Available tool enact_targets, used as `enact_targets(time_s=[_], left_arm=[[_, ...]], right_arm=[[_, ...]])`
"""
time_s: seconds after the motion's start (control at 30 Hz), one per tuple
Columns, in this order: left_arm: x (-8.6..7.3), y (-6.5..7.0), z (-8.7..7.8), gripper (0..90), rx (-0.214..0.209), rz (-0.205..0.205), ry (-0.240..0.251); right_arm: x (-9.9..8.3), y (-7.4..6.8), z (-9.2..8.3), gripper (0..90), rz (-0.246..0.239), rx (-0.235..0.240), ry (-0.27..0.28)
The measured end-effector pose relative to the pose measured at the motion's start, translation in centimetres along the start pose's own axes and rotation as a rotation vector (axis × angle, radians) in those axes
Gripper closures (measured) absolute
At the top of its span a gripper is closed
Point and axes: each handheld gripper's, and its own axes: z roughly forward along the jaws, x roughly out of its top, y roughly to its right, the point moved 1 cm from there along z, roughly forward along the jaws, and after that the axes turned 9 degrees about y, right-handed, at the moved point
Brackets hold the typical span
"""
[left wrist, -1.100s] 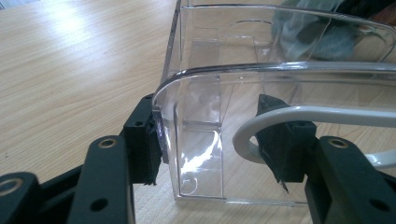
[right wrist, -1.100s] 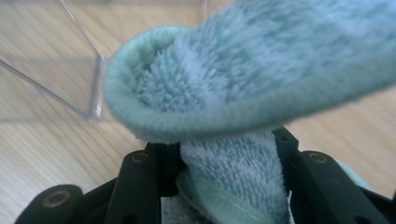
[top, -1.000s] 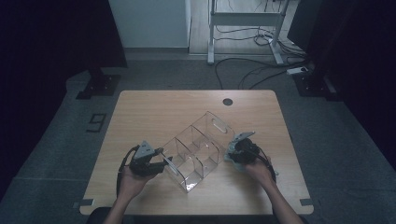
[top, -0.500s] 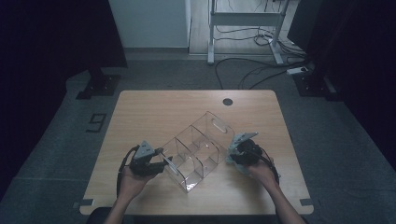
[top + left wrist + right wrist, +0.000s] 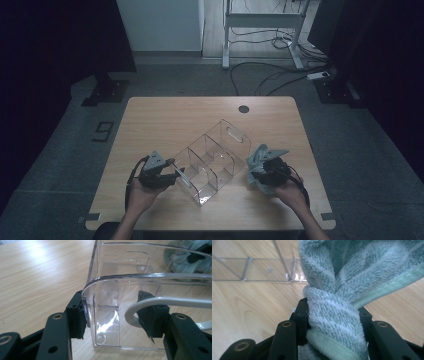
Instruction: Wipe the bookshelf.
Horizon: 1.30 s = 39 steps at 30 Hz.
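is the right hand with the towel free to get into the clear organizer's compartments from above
Probably yes. The clear organizer is open-topped with nothing above it, and the right tongs, shut on the towel, sit just beside its right wall. The left tongs grip only the near end wall.

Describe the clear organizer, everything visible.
The clear organizer looks like transparent plastic: a long open-top box with inner dividers making compartments and a slot handle cut in its far end wall. It stands upright, diagonal on the wooden table, apparently empty. The left tool clamps its near end wall. A teal towel sits beside it.
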Motion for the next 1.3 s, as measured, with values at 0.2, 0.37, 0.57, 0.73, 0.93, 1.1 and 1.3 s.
enact_targets(time_s=[0.2, 0.37, 0.57, 0.73, 0.93, 1.1, 1.3], left_arm=[[0.0, 0.0, 0.0, 44.6, 0.001, 0.0, -0.001], [0.0, 0.1, 0.0, 44.6, 0.003, -0.002, -0.001], [0.0, 0.2, 0.0, 44.5, 0.004, -0.001, -0.003], [0.0, 0.3, 0.0, 44.4, 0.004, 0.0, -0.004], [0.1, 0.4, 0.0, 44.3, 0.001, 0.001, -0.008], [0.1, 0.4, 0.0, 44.2, -0.001, 0.002, -0.009], [0.1, 0.5, 0.0, 44.2, -0.005, 0.003, -0.009]], right_arm=[[-0.1, -0.6, -2.0, 56.9, 0.007, 0.017, 0.039], [0.4, -0.9, -3.5, 56.8, 0.005, 0.024, 0.07], [1.8, -1.6, -4.9, 56.8, -0.004, 0.043, 0.1], [3.7, -2.4, -5.4, 56.8, -0.027, 0.063, 0.126], [6.4, -3.2, -5.8, 56.8, -0.058, 0.087, 0.154], [8.8, -3.6, -5.6, 56.7, -0.076, 0.095, 0.172], [11.4, -4.1, -4.6, 56.7, -0.094, 0.108, 0.187]])
